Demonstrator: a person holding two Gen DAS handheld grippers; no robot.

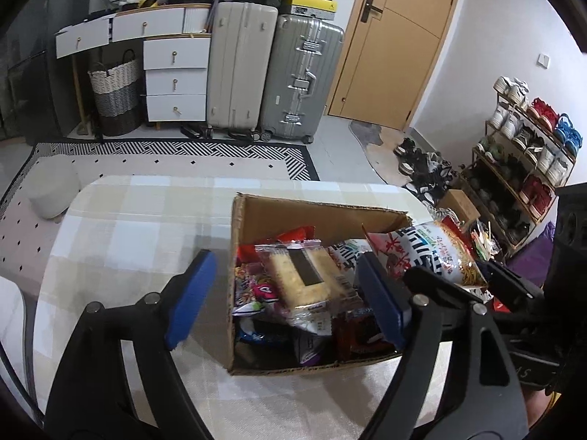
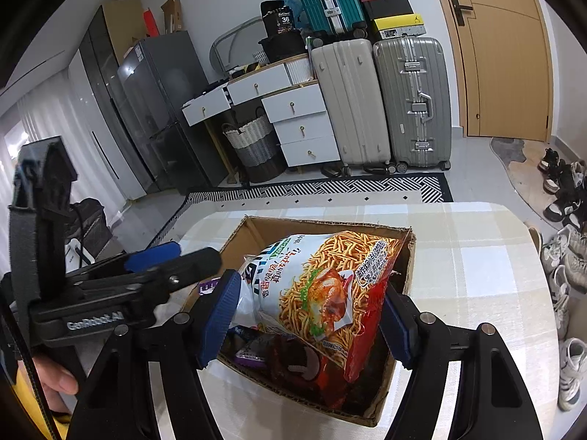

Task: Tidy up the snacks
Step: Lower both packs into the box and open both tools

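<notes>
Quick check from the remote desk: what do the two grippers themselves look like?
Both match: black plastic scissor-style frames with silver pivot pins and ribbed blue pads on the fingers. The left gripper, seen from the right gripper, carries white "GenRobot.AI" lettering and a grey strap.

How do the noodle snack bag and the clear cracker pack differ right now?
The noodle snack bag is large, printed and opaque; the clear cracker pack is smaller and see-through. The bag sits tilted between the right claw pads, whereas the pack lies loose atop the pile. Both are over the cardboard box.
</notes>
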